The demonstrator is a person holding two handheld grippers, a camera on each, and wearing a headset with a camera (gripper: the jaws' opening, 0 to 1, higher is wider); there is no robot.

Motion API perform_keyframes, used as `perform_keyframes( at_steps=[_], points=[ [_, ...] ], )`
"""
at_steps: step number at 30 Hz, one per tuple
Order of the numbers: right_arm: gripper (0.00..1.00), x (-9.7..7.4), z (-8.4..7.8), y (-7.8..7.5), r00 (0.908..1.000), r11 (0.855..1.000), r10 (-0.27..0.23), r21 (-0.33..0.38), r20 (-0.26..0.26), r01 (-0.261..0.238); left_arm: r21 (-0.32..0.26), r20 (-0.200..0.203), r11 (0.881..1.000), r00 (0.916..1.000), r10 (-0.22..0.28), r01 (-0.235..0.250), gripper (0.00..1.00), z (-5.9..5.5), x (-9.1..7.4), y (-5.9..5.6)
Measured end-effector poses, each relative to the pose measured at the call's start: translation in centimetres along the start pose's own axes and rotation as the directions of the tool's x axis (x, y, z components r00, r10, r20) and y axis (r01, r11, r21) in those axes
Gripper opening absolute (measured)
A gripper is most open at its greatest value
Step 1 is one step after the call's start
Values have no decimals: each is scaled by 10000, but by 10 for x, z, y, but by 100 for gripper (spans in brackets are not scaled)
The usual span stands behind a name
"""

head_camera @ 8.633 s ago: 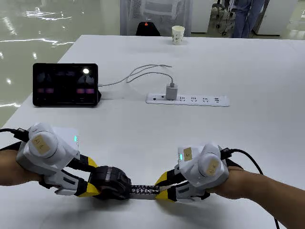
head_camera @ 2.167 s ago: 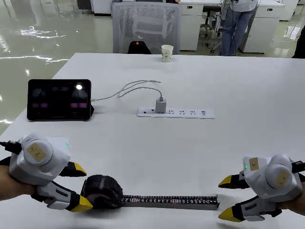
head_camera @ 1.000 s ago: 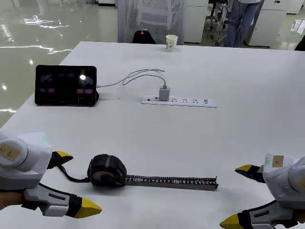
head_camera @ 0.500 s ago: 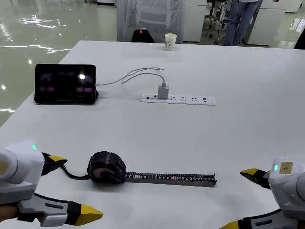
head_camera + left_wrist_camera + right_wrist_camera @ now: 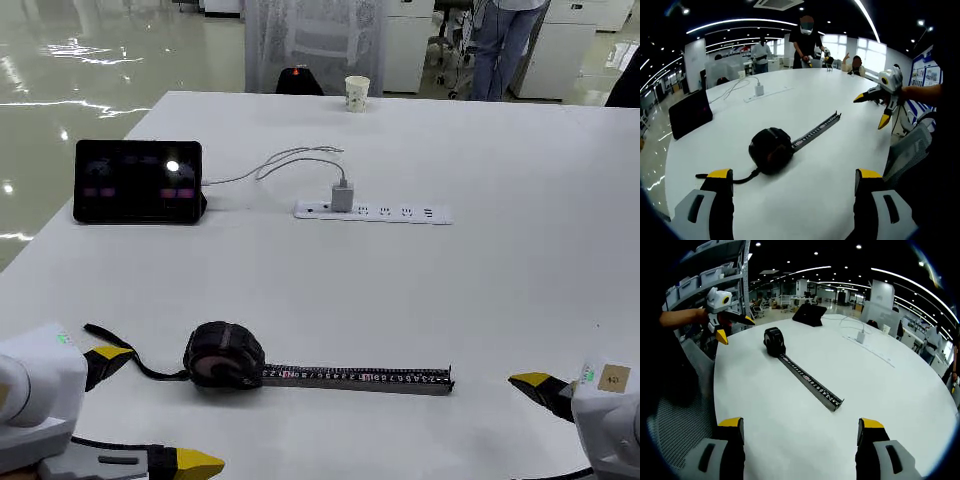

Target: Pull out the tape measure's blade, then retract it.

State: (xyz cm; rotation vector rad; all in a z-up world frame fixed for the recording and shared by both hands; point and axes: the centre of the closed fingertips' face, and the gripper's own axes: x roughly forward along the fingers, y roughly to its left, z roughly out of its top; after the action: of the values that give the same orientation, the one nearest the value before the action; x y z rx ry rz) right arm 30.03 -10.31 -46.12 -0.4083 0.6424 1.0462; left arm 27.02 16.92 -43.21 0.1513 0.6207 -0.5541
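Observation:
The black tape measure [image 5: 223, 355] lies on the white table [image 5: 400, 290] with its blade [image 5: 355, 377] drawn out to the right and flat on the surface. A black strap [image 5: 130, 362] trails left from the case. My left gripper [image 5: 794, 174] is open, short of the case [image 5: 771, 150], with nothing between its yellow-tipped fingers. My right gripper [image 5: 801, 423] is open too, well back from the blade's hooked end [image 5: 836, 403]. In the head view the left gripper [image 5: 155, 408] sits at the bottom left corner and a yellow fingertip [image 5: 530, 380] of the right one at the bottom right.
A dark tablet [image 5: 138, 181] stands at the left. A white power strip [image 5: 372, 212] with a charger [image 5: 343, 195] and cable lies mid-table. A paper cup [image 5: 356, 93] stands at the far edge by a chair. People stand in the background.
Both grippers have let go of the tape measure and drawn back toward the near edge, apart from each other. The blade stays drawn out on the table.

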Motion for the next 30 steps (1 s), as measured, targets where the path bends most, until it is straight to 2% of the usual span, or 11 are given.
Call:
perform_keyframes(
  at_steps=[5, 9, 13, 18, 22, 27, 30],
  points=[
    [95, -1, 5, 4, 9995, 9994, -240, 262, 201, 235, -138, 101, 9998, 9999, 113, -112, 99, -1, 0, -9],
    [96, -3, 9, 5, 9972, 9966, -657, 511, 343, 639, -335, 217, 9991, 9994, 272, -265, 99, -1, -2, -14],
    [96, -3, 11, 13, 9965, 9957, -712, 632, 437, 683, -494, 259, 9978, 9986, 452, -438, 99, -2, -3, -19],
    [97, -2, 14, 20, 9953, 9938, -809, 809, 542, 764, -670, 314, 9957, 9973, 659, -636, 99, -3, -3, -19],
    [97, -4, 17, 20, 9908, 9879, -1209, 1051, 609, 1141, -730, 357, 9911, 9929, 1138, -1110, 99, -1, -4, -19],
    [97, -7, 20, 21, 9861, 9813, -1532, 1280, 647, 1440, -831, 435, 9895, 9915, 1223, -1184, 99, 2, -4, -26],
    [96, -9, 22, 22, 9828, 9756, -1738, 1465, 618, 1633, -863, 295, 9876, 9905, 1342, -1312, 99, 2, -3, -29]
  ],
)
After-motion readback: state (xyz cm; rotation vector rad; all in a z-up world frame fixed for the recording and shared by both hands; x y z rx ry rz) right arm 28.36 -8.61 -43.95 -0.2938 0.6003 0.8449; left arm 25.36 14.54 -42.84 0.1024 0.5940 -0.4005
